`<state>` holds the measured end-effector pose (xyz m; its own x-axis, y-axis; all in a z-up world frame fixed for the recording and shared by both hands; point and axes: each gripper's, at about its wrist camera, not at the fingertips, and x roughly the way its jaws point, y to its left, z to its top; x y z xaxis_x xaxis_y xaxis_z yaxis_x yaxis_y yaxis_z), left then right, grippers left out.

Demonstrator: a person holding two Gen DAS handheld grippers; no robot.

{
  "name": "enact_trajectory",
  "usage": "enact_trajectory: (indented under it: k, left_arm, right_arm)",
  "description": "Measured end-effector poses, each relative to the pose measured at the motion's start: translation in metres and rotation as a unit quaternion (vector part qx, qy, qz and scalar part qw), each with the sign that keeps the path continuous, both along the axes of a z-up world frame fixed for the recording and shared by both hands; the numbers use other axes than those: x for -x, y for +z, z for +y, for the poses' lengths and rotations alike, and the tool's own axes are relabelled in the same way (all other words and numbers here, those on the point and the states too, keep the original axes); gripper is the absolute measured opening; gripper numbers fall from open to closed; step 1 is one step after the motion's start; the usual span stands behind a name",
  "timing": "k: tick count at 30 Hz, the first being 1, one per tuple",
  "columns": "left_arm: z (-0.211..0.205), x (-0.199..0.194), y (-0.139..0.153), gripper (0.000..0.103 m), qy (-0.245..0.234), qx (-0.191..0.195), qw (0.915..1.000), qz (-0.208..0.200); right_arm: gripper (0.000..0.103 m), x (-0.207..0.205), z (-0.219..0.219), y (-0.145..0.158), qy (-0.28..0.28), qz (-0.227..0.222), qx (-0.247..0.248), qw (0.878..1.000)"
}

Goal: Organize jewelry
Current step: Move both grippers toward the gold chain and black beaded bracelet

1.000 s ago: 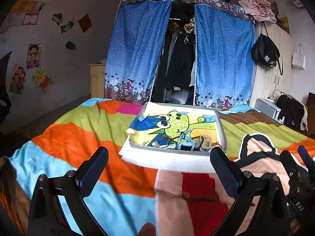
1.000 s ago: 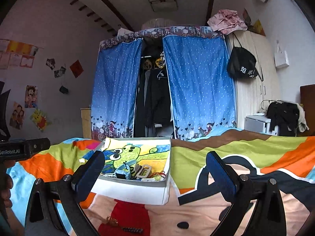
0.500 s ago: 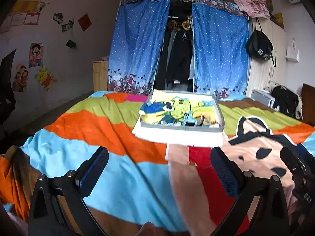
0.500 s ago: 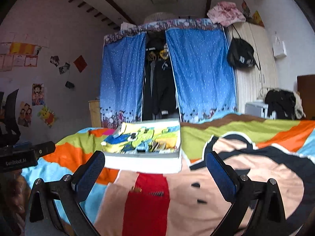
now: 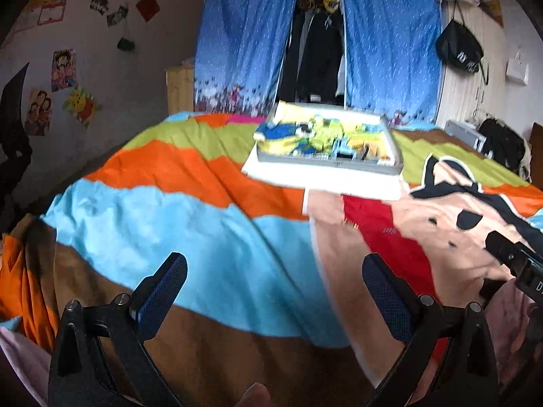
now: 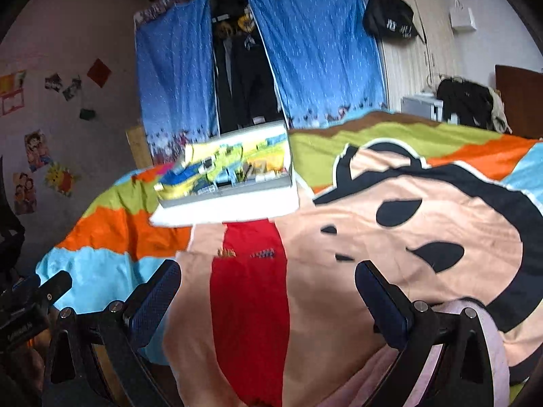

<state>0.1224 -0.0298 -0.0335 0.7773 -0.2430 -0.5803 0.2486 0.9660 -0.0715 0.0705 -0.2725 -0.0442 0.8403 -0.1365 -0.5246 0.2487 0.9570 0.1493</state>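
Blurred tray contents (image 5: 339,146), jewelry indistinct

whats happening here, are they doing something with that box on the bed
A person holds a two-finger gripper in each hand over a colourful bedspread. Both the left gripper and right gripper are open and hold nothing. The jewelry tray, with a cartoon-print lining, sits further up the bed with small items inside. Two small chain-like pieces lie on the red patch between grippers and tray, untouched; they are too blurred to identify.
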Motion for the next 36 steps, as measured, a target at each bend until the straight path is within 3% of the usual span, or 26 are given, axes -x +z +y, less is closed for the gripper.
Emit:
enact_trajectory:
  k: [11,20,26,34,36]
  left_arm:
    - [0.001,-0.010,-0.014,0.101,0.001,-0.008,0.9995,0.029]
    - [0.002,-0.039,-0.012,0.101,-0.001,0.003,0.9990,0.045]
    - [-0.020,-0.082,-0.012,0.101,-0.063,0.001,0.9964,0.056]
    - [-0.065,-0.151,-0.034,0.101,-0.166,0.011,0.9834,0.071]
    - [-0.076,-0.164,-0.039,0.101,-0.180,0.015,0.9805,0.077]
  right_arm:
    - [0.103,-0.013,0.007,-0.011,0.017,0.041,0.007,0.999]
    - [0.103,-0.027,-0.006,-0.011,0.008,0.061,-0.022,0.998]
    - [0.103,-0.068,-0.041,-0.010,0.019,0.075,-0.074,0.994]
    - [0.103,-0.128,-0.075,-0.019,0.076,0.109,-0.100,0.986]
    - [0.095,-0.142,-0.082,-0.025,0.077,0.123,-0.101,0.984]
